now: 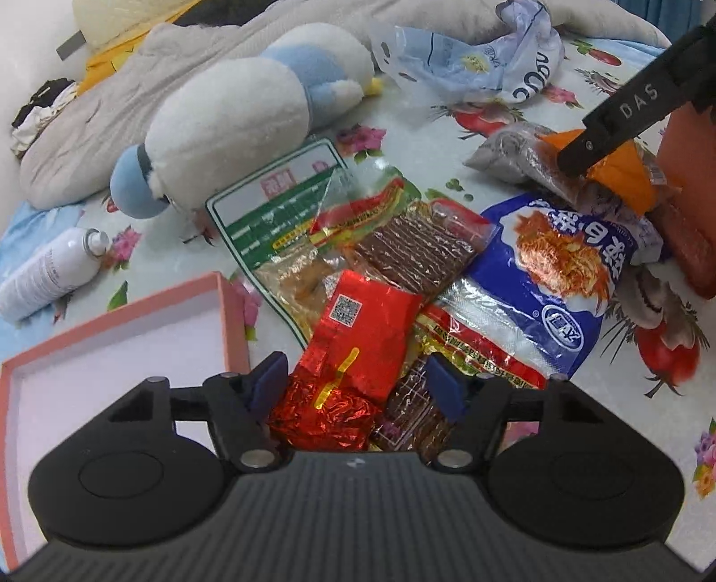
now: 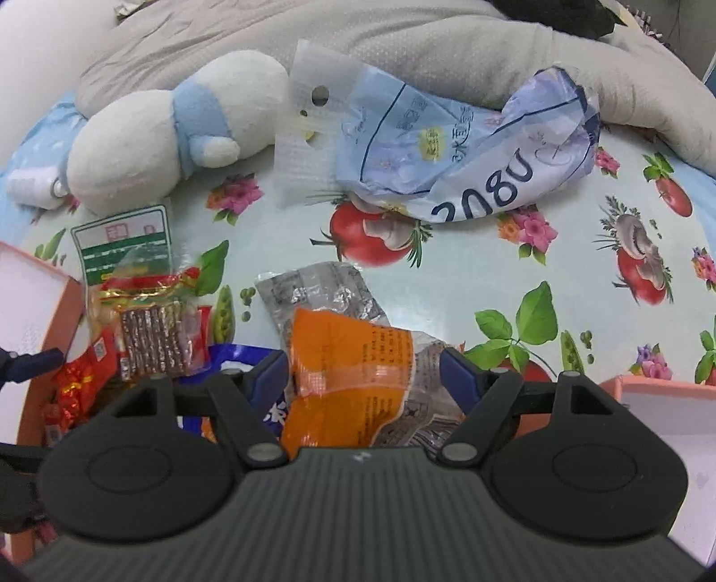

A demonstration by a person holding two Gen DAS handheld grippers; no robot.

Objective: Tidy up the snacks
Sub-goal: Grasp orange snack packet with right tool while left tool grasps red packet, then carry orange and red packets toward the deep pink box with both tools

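Observation:
In the left wrist view a heap of snack packets lies on the flowered sheet. My left gripper [image 1: 358,385] hangs low over a red foil packet [image 1: 367,322] and a clear pack of brown bars [image 1: 416,425]. Both lie between its blue pads, which do not clearly press on them. Beyond are a brown wafer pack [image 1: 420,250], a green-and-white packet [image 1: 277,197] and a blue noodle bag [image 1: 559,277]. My right gripper [image 2: 367,374] straddles an orange-and-grey packet [image 2: 349,358], jaws wide. One of its black fingers [image 1: 617,121] reaches that packet [image 1: 626,174].
An open pink box [image 1: 223,313] stands left of the heap, and a second pink box [image 2: 662,385] stands at the right. A blue-and-white plush toy [image 1: 232,116], a white bottle [image 1: 49,273], a crumpled plastic bag [image 2: 447,147] and a grey blanket [image 2: 402,40] lie behind.

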